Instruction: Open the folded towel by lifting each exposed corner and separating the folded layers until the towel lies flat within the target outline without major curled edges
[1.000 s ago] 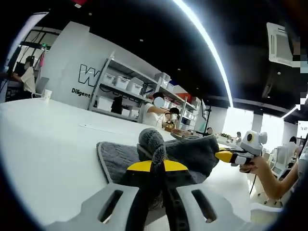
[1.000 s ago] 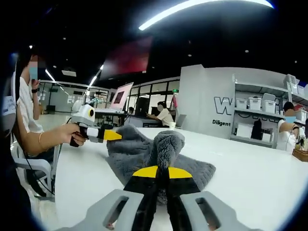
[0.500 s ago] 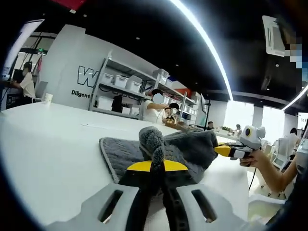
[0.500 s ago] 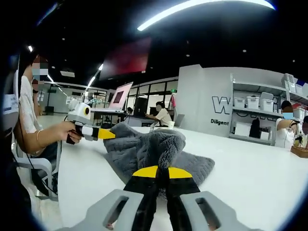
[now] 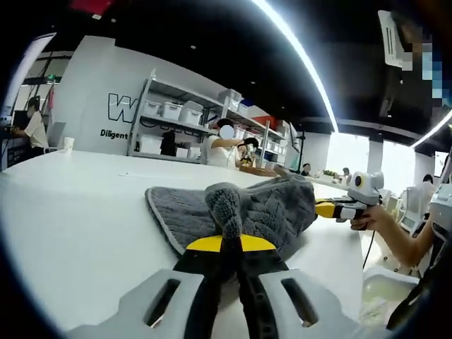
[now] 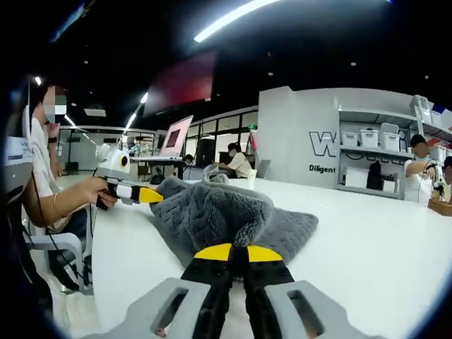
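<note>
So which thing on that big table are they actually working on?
On the long white table, near its edge, lies a grey towel. It is the one soft, quilted thing there, bunched and lifted where both grippers' yellow-tipped jaws pinch it, the left gripper and the right gripper.

White table (image 5: 70, 212); shelving (image 5: 169, 127) with bins (possibly plastic); laptop (image 6: 176, 138).

Towel (image 5: 268, 212) grey, woven ridged texture, paler grey stitched border. Surface (image 5: 78, 212) plain glossy white. Left tool (image 5: 229, 244): yellow band over black tips, light grey body; right tool (image 6: 238, 252) the same colours. Far wall (image 5: 85, 92) pale grey with dark lettering; shelving (image 5: 176, 127) grey, bins white.
</note>
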`<move>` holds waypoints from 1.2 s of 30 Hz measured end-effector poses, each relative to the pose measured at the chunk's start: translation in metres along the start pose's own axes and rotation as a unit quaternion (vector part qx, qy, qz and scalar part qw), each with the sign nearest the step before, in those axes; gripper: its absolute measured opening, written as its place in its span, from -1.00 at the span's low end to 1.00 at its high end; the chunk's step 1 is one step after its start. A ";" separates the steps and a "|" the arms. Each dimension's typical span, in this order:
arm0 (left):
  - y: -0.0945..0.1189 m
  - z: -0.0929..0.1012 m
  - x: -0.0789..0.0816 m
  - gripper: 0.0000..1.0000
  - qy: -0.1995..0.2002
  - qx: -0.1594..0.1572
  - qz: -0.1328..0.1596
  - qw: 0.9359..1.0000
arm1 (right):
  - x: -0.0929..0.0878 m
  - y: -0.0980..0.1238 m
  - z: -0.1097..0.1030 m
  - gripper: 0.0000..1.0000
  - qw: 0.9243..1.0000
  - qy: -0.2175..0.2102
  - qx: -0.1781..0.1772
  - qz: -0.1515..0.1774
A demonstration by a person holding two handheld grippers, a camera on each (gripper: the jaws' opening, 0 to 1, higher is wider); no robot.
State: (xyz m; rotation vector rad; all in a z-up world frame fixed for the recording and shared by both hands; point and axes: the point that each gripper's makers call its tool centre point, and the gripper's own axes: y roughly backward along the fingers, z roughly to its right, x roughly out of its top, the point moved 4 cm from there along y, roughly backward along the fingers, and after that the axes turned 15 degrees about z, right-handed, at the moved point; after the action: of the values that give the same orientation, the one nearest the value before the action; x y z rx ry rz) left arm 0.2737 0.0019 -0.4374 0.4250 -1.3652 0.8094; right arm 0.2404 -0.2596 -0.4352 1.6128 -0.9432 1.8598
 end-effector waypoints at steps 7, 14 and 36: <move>0.008 0.007 -0.002 -0.90 -0.005 -0.008 -0.013 1.000 | -0.006 0.006 -0.002 -1.00 1.000 -0.018 -0.005 -0.007; 0.014 0.011 -0.005 -0.90 -0.019 -0.010 -0.031 0.999 | -0.009 0.011 -0.006 -1.00 1.000 -0.017 -0.003 -0.025; 0.032 0.019 -0.012 -0.89 -0.018 -0.012 -0.055 0.998 | -0.014 0.025 -0.014 -0.99 0.999 -0.022 -0.007 -0.046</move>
State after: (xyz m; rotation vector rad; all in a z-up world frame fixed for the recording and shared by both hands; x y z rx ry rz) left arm 0.2375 0.0074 -0.4518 0.4927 -1.3715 0.6973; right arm 0.2155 -0.2636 -0.4537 1.6668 -0.8837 1.7587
